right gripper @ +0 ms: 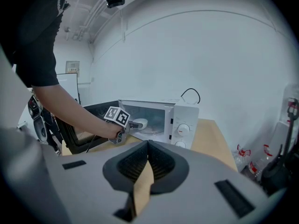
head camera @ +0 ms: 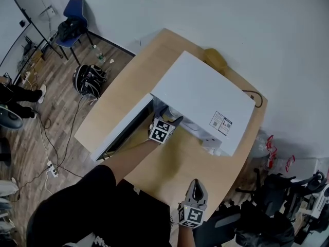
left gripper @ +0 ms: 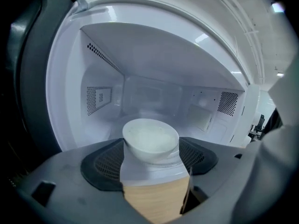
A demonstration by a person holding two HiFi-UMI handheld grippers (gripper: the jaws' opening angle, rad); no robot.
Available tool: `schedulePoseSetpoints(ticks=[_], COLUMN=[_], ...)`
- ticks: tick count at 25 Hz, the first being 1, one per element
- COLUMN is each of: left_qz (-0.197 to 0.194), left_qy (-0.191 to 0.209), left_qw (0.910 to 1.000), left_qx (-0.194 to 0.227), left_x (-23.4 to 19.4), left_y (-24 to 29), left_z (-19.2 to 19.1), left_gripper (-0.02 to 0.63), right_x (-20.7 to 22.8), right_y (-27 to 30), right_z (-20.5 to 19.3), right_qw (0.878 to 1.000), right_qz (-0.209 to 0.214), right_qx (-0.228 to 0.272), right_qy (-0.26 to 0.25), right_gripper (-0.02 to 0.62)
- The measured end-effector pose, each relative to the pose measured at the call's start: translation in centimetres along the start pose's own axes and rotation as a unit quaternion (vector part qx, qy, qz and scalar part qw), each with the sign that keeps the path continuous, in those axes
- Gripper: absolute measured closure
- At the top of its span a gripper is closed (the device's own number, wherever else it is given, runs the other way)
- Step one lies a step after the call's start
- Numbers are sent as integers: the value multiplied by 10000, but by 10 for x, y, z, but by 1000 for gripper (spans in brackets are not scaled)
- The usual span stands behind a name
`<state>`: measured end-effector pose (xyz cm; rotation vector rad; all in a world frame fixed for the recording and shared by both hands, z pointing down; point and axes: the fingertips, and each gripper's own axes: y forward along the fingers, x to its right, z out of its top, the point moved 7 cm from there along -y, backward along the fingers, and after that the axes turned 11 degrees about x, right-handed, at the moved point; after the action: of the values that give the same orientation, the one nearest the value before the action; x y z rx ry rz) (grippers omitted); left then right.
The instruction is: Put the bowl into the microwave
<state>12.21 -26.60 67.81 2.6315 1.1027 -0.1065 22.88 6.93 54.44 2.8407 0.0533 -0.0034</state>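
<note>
A white microwave [head camera: 200, 94] stands on a wooden table [head camera: 180, 163] with its door [head camera: 123, 133] swung open to the left. My left gripper [head camera: 169, 116] reaches into the opening and is shut on a white bowl [left gripper: 149, 136]. In the left gripper view the bowl sits between the dark pads [left gripper: 105, 164] at the mouth of the white cavity [left gripper: 154, 97], its rim tilted a little towards me. The right gripper view shows the bowl [right gripper: 140, 123] just inside the oven. My right gripper [head camera: 198, 184] hangs near the table's front edge, shut [right gripper: 148, 144] and holding nothing.
A brown object [head camera: 216, 59] lies behind the microwave by the wall. On the floor to the left are a blue chair [head camera: 74, 14], a dark bag [head camera: 88, 78], cables and a power strip [head camera: 53, 171]. Dark equipment [head camera: 288, 199] stands at the lower right.
</note>
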Motion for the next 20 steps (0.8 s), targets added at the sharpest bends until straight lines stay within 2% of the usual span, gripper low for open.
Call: schedulePoseSetpoints(ticks=[4, 9, 20], left_qz=[-28, -78, -152], left_qy=[6, 71, 417], left_qw=[10000, 9999, 9988], left_qx=[7, -58, -217], left_x=[1, 11, 29], left_y=[8, 14, 37], left_z=[-7, 2, -3], left_gripper=[242, 242, 241], right_x=[3, 7, 16], right_y=[1, 2, -3], right_z=[0, 0, -7], right_qw=[10000, 9998, 9994], right_qz=[-40, -139, -314], right_qx=[-8, 35, 1], right_qy=[42, 107, 161], right_gripper=[535, 535, 535])
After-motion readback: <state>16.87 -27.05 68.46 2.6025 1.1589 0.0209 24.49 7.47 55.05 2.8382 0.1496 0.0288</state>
